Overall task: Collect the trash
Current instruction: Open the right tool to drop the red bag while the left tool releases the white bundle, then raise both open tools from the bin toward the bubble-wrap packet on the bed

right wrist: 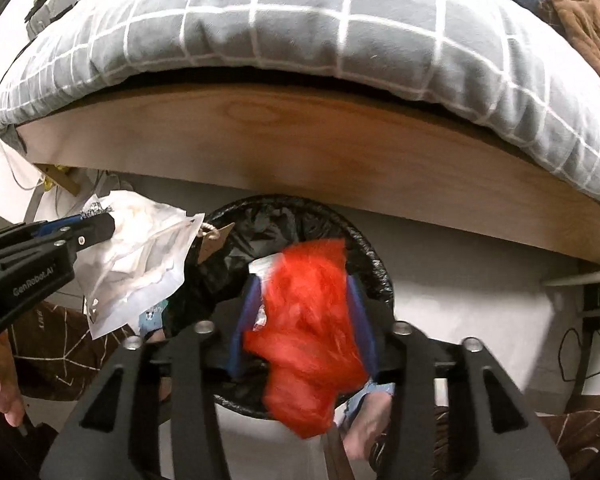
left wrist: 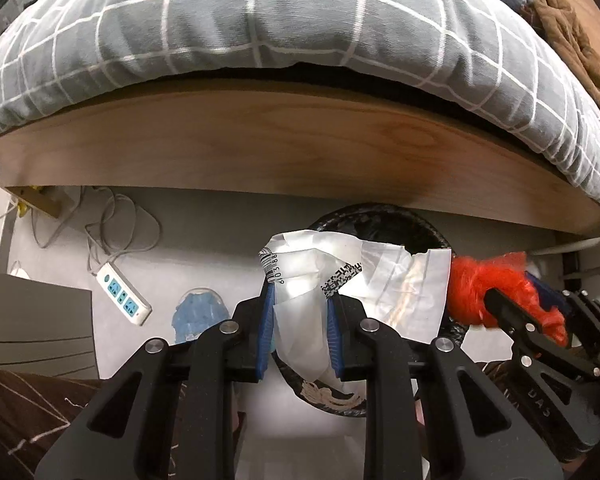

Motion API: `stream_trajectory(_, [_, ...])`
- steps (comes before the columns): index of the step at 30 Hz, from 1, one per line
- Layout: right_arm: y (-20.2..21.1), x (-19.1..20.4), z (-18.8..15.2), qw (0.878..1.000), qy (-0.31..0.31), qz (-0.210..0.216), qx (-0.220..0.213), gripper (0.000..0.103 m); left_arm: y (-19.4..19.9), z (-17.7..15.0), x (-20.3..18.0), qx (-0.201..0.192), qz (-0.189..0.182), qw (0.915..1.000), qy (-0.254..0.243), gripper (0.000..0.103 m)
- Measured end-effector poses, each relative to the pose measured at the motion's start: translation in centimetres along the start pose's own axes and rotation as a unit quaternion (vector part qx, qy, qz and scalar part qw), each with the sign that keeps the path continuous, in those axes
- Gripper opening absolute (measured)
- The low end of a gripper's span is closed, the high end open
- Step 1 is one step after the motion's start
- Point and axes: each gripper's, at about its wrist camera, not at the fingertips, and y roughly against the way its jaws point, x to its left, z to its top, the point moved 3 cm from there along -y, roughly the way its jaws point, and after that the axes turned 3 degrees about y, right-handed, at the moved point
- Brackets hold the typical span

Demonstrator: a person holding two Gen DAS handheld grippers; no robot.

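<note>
Left wrist: left fingers [left wrist: 300, 322] clamp barcoded white wrapper [left wrist: 340, 280] | right fingers [right wrist: 304, 320] parted, red bag [right wrist: 304, 320] between | "GenRobot.AI" readable

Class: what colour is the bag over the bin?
Red bag, clearest in the right wrist view.

A grey checked duvet [left wrist: 260, 20] overhangs the wooden bed frame [left wrist: 284, 148]; a power strip [left wrist: 123, 293] lies below.

My right gripper [right wrist: 306, 316] has the red plastic bag [right wrist: 308, 328] between its parted jaws. Below sits the black-lined bin [right wrist: 374, 264].
</note>
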Motion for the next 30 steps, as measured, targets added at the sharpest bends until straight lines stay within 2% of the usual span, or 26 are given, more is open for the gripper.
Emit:
stream_trajectory(3, [0.9, -1.0, 0.0, 1.000, -0.007, -0.012, -0.013, 0.056, 0.0, 0.0, -0.6, -0.001, -0.002, 1.0000, -0.005, 0.022])
stream_trajectory(6, [1.8, -2.4, -0.2, 0.999, -0.023, -0.028, -0.022, 0.068, 0.0, -0.1, -1.9, -0.002, -0.005, 0.9998, -0.018, 0.022])
stream_trajectory(8, [2.6, -4.1, -0.7, 0.998, -0.037, -0.042, -0.031, 0.081, -0.1, -0.1, -2.8, -0.002, -0.008, 0.9996, -0.027, 0.022])
stream_trajectory(13, [4.0, -7.5, -1.5, 0.994, -0.074, -0.071, -0.048, 0.095, -0.2, -0.2, -5.8, -0.005, -0.016, 0.9984, -0.054, 0.022])
stream_trajectory(19, [4.8, -9.1, -2.0, 0.990, -0.102, -0.088, -0.050, 0.095, -0.4, -0.7, -8.0, -0.005, -0.018, 0.9967, -0.080, 0.022])
stream_trajectory(28, [5.3, -8.5, -1.3, 0.989, -0.103, -0.087, -0.058, 0.095, -0.3, -0.9, -8.4, -0.022, -0.011, 0.9958, -0.089, 0.028])
stream_trajectory(30, [5.5, -8.1, -1.0, 0.989, -0.102, -0.085, -0.067, 0.095, 0.2, -0.7, -8.5, -0.028, -0.011, 0.9958, -0.086, 0.038])
